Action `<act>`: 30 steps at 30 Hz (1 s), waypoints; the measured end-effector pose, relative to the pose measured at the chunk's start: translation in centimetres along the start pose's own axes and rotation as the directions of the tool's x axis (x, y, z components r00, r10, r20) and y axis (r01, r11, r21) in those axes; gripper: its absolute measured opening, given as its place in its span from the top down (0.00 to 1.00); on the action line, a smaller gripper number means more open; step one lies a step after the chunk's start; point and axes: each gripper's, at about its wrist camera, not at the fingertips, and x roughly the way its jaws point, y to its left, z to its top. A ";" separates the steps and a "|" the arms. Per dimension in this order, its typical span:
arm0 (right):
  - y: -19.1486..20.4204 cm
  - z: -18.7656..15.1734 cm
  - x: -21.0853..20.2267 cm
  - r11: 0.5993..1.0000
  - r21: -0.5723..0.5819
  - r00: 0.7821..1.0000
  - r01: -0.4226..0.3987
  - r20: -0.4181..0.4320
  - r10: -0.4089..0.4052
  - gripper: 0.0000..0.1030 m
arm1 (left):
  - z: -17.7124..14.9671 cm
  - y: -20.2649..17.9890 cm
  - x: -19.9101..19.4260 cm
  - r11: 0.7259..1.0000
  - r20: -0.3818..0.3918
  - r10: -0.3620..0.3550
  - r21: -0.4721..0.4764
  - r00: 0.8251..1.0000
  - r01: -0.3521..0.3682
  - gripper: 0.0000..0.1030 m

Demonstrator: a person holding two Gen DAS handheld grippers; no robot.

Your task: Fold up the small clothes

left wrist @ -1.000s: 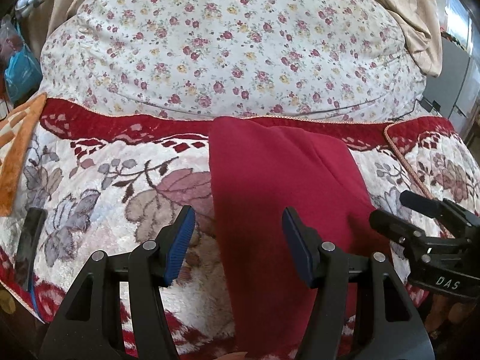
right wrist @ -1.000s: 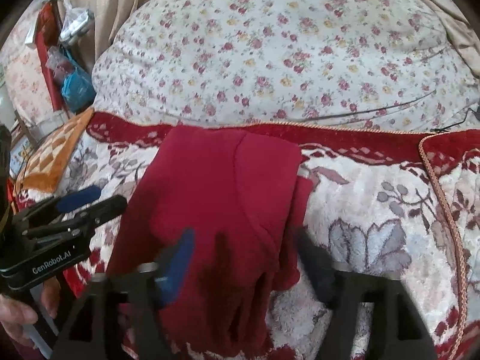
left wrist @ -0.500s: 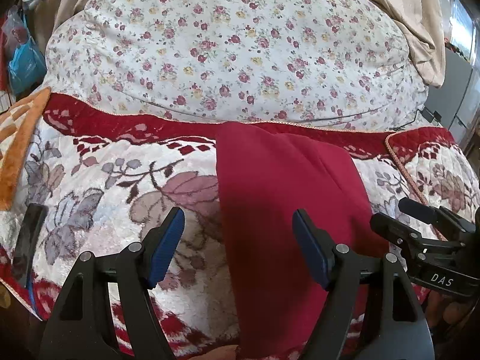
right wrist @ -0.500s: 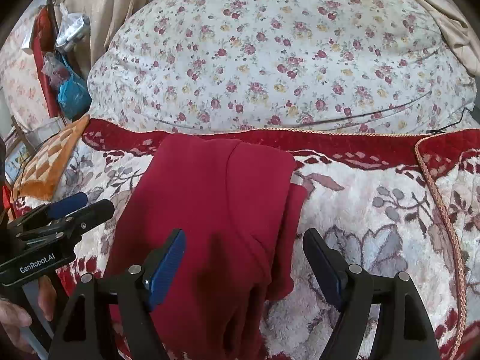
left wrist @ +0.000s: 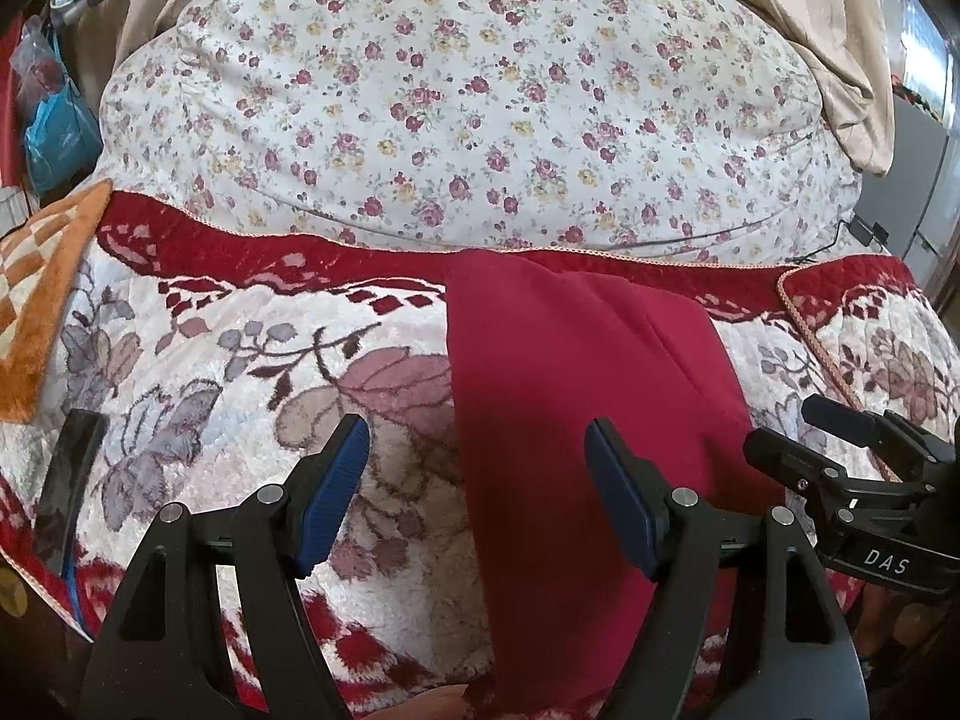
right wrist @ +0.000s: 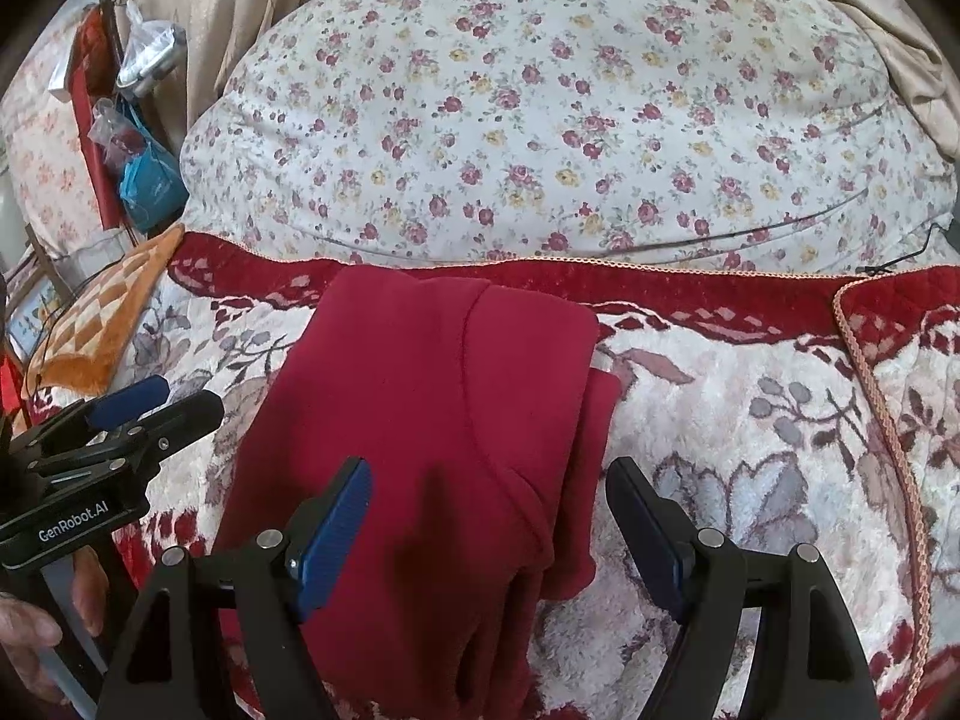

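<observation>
Plush floral blanket [left wrist: 252, 372] fills your nine o'clock side, and your left gripper [left wrist: 477, 495] hangs above it with jaws spread wide and empty. Toward twelve lies the red garment [right wrist: 420, 408], partly folded and flat, with your right gripper [right wrist: 486, 531] over its near end, equally wide, holding nothing. Pinch too deep and you may snag the blanket's pile or drag only the top layer, spoiling the fold.
</observation>
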 end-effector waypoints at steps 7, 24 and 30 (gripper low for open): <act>0.2 0.0 0.7 1.000 -0.014 1.000 -0.001 -0.018 0.001 0.24 | -0.4 0.0 0.4 1.000 -0.015 0.000 -0.014 1.000 0.000 0.28; 0.2 -0.1 1.8 1.000 -0.015 0.999 0.000 -0.044 0.000 0.24 | -0.4 0.2 1.2 1.000 -0.032 -0.006 -0.025 0.999 0.006 0.28; 0.3 -0.2 2.2 1.000 -0.022 0.998 0.003 -0.055 -0.004 0.24 | -0.4 0.3 1.3 1.000 -0.034 -0.008 -0.028 0.999 0.007 0.28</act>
